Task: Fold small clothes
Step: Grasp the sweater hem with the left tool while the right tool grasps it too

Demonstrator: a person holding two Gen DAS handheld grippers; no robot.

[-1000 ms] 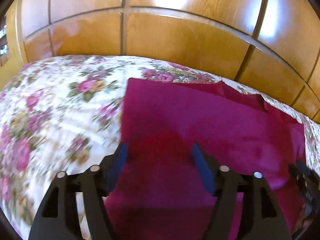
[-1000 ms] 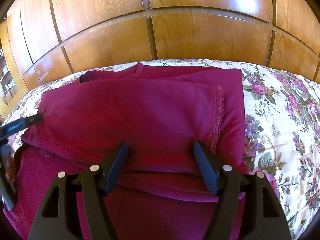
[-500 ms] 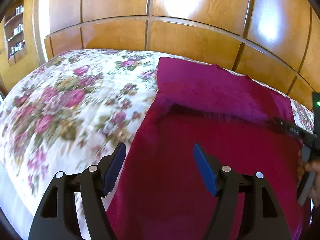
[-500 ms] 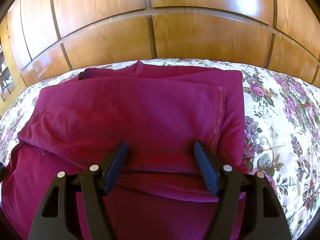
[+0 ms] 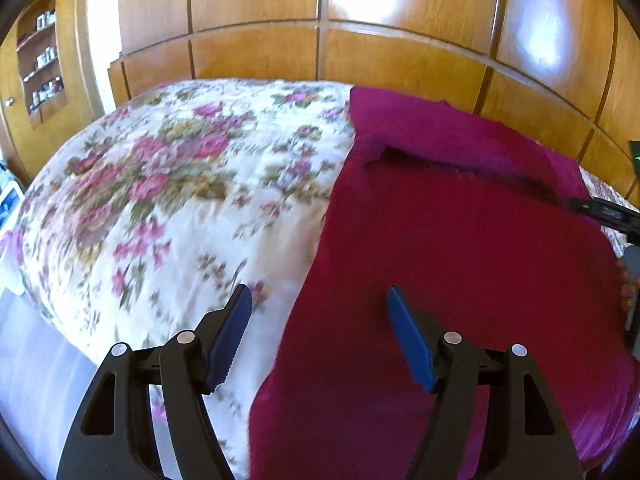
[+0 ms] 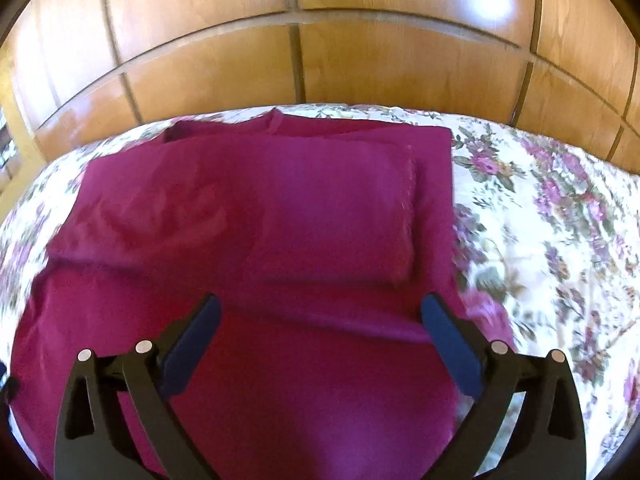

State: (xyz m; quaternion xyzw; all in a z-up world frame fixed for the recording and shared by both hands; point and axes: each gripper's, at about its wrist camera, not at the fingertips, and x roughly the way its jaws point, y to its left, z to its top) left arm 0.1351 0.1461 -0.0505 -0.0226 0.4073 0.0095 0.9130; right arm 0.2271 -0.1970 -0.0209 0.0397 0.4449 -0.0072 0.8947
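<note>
Both grippers' jaws stand spread, the right opening, over a floral bedspread (image 5: 168,200) before wooden panelling (image 6: 400,68).

Open floral bedspread (image 5: 168,200) left of garment (image 5: 460,248): flat, free for passage. More open bedspread (image 6: 560,240) right of garment (image 6: 260,220). Wooden panelling (image 5: 400,60) close behind bed, blocking reach beyond far edge. Folded upper layer of garment raised slightly above lower layer. Right gripper (image 5: 608,212) at garment's right edge, in the way there.
</note>
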